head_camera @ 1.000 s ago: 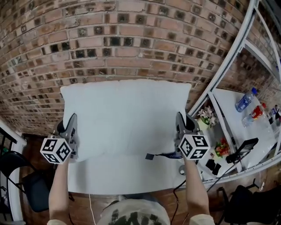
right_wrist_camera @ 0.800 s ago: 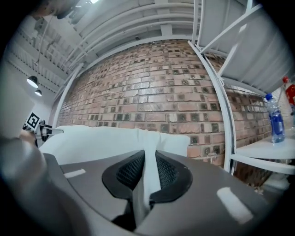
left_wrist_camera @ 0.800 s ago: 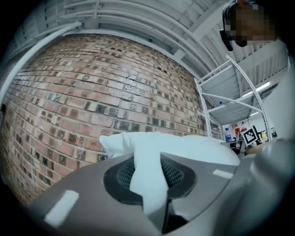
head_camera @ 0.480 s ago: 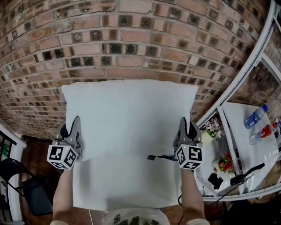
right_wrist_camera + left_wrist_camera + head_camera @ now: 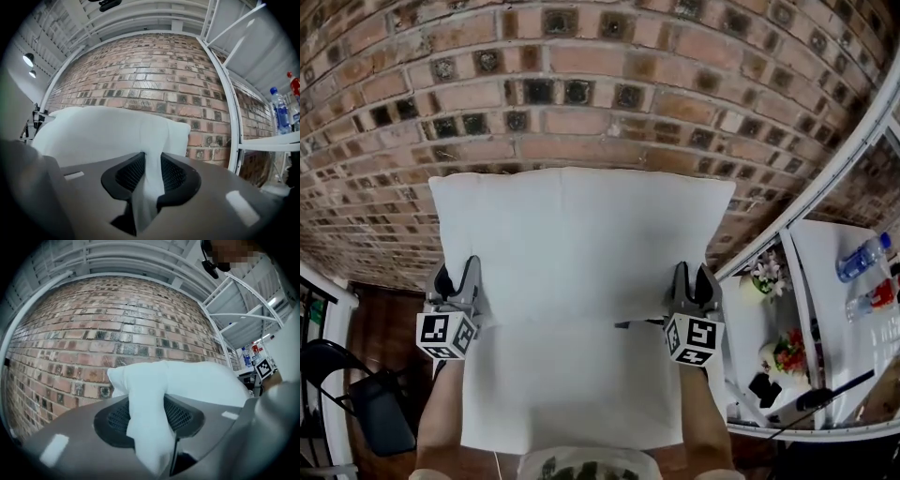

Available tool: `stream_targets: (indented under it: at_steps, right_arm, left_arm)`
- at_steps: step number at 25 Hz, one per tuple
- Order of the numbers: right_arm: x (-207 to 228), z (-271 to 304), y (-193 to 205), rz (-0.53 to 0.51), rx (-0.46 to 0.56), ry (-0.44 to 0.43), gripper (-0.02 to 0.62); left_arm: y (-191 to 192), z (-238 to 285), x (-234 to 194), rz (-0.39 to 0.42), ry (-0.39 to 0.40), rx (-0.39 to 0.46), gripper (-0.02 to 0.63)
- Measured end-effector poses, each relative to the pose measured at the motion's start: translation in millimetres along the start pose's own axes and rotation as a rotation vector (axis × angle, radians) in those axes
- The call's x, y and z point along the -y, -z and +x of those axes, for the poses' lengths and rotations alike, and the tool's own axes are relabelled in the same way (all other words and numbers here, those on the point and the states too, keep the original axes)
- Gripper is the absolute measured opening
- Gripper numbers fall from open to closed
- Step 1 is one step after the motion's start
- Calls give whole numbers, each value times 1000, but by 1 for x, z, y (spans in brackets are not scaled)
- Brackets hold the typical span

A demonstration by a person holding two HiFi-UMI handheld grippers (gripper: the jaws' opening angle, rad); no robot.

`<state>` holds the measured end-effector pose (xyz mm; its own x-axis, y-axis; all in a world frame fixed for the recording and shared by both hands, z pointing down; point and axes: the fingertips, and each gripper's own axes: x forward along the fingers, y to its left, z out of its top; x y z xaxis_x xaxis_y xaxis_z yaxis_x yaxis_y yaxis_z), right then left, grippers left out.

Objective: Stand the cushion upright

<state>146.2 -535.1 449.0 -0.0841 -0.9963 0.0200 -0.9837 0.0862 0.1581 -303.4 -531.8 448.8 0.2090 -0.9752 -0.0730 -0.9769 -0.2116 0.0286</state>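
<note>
a brick wall fills the background, and a white worktop runs up to it. the white cushion stands on edge along the worktop's far edge, its back to the wall. the left gripper is at the cushion's lower left corner, the right gripper at its lower right. both pairs of jaws have just been opening, yet each has a fold of cushion fabric between its pads, touching both.
</note>
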Motion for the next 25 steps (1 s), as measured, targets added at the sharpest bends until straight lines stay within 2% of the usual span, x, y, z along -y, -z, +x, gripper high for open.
stream_targets:
  at_steps: [8, 17, 25]
  right_arm:
    - [6, -7, 9, 9, -51, -1, 150]
    - [9, -33, 0, 20, -54, 9, 149]
    - [-6, -75, -12, 67, -60, -18, 149]
  left_arm:
    - [12, -5, -8, -65, -16, -42, 262]
    - [1, -28, -3, -80, -16, -30, 262]
    - [-20, -65, 22, -83, 44, -6, 262]
